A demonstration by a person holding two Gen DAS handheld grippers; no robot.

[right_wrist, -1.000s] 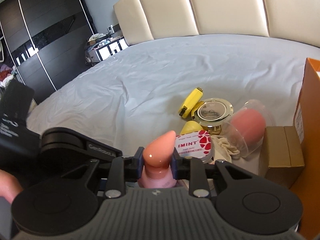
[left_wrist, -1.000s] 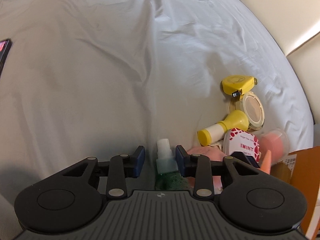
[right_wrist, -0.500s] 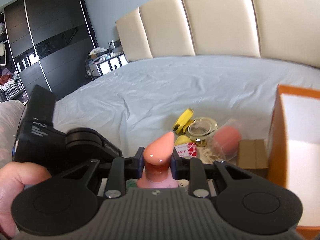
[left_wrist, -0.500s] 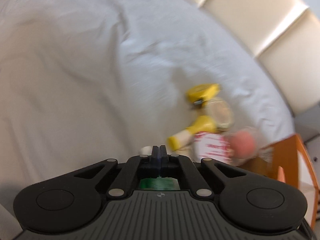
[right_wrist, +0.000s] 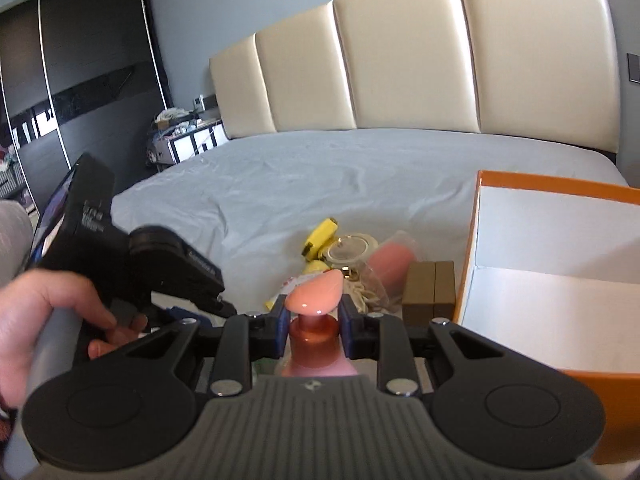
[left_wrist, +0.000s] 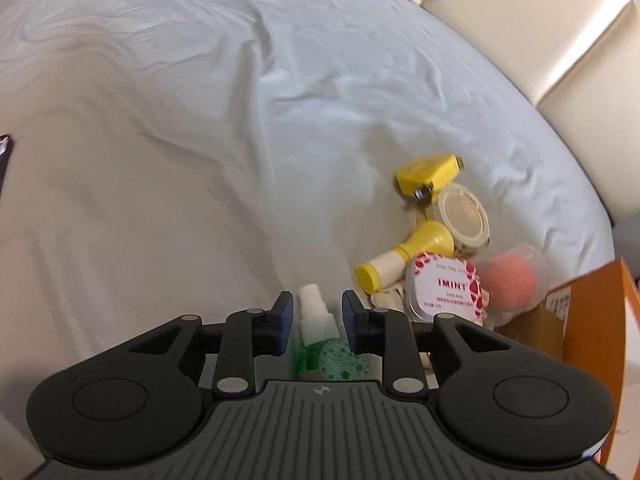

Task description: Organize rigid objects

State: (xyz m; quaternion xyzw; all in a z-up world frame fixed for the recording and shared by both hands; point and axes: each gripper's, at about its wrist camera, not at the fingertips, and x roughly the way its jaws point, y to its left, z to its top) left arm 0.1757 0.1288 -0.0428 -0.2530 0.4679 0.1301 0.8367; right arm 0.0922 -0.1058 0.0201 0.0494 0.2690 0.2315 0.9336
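Bottle (right_wrist: 316, 312) nozzle-forward, lengthwise along right claw (right_wrist: 314, 318).

The left gripper (left_wrist: 314, 322), snapped fully shut half a second ago, is reopened around the green spray bottle (left_wrist: 320, 342), pads clear. The pink bottle (right_wrist: 316, 312) is carried higher, and the orange box (right_wrist: 556, 276) interior is revealed at 3 o'clock.

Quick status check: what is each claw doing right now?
Left claw: open, jaws just reopened around the green spray bottle, pads not touching it.
Right claw: shut on the pink pump bottle.
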